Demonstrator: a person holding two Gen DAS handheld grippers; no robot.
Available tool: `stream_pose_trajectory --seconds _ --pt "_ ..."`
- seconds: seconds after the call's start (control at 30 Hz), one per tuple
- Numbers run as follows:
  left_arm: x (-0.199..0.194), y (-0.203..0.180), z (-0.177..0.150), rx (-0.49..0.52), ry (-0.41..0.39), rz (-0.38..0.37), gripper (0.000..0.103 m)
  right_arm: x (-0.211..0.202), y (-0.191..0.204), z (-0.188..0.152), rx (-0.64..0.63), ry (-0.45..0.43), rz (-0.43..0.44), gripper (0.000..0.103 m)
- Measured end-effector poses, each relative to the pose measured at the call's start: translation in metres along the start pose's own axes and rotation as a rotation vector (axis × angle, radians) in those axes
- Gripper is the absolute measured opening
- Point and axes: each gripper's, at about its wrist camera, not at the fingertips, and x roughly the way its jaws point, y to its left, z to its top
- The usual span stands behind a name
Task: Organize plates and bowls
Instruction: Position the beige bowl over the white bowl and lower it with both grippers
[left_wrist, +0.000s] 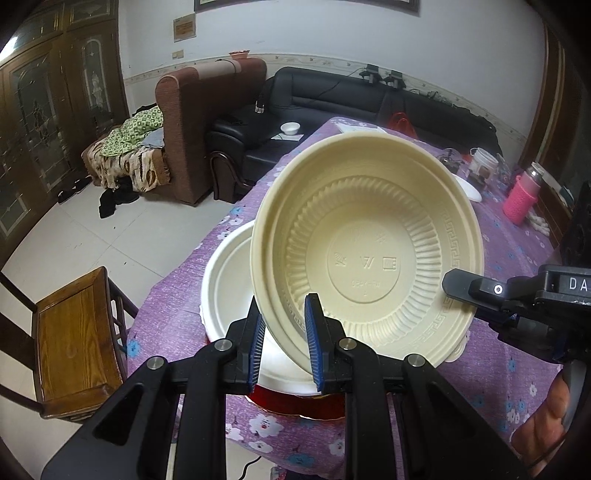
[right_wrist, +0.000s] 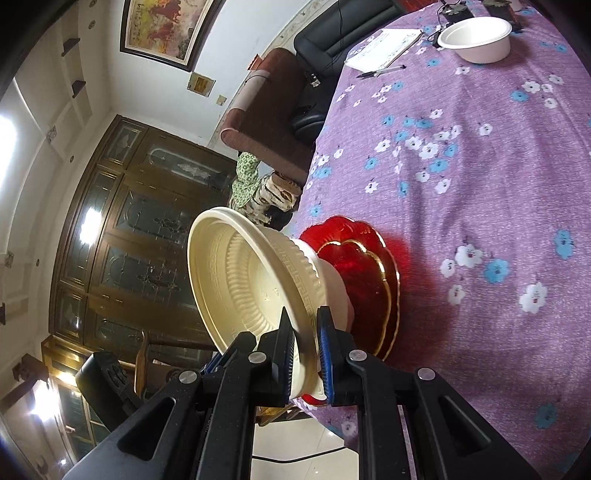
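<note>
- The left gripper (left_wrist: 284, 341) has its blue-padded jaws closed down on the near rim of a cream plastic bowl (left_wrist: 369, 254), the rim running between the two pads.
- The right gripper (right_wrist: 308, 354) clamps the same cream bowl (right_wrist: 251, 280) at another part of its rim, one pad inside the lip and one outside; in the left wrist view it reaches in from the right edge (left_wrist: 476, 291).
- The bowl is tilted steeply, its ribbed inside facing the left camera, held over a stack of white bowls (left_wrist: 229, 280) that sits on red scalloped plates with gold edges (right_wrist: 369, 280).
- Embossed in the bowl's base are three small symbols and a line of characters too faint to read. The right gripper's body shows the white letters "DA", cut off by the frame.
- The stack stands near the edge of a table under a purple floral cloth (right_wrist: 480, 166).
- Further along the table lie another white bowl (right_wrist: 478, 38), a sheet of paper (right_wrist: 384, 48) and a pen (right_wrist: 380, 71), well apart from the stack.
- A pink bottle (left_wrist: 522, 195) and jars stand at the far right of the table.
- A wooden chair (left_wrist: 74, 339) stands beside the table, with sofas behind.
</note>
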Motion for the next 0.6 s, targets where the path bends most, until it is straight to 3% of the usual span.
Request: stream_pose_trajectory --seconds 0.6 --pt "0.013 0.011 0.002 -0.006 0.044 0.011 0.019 0.019 0.002 -0.001 0.022 0.027 -0.002 0.015"
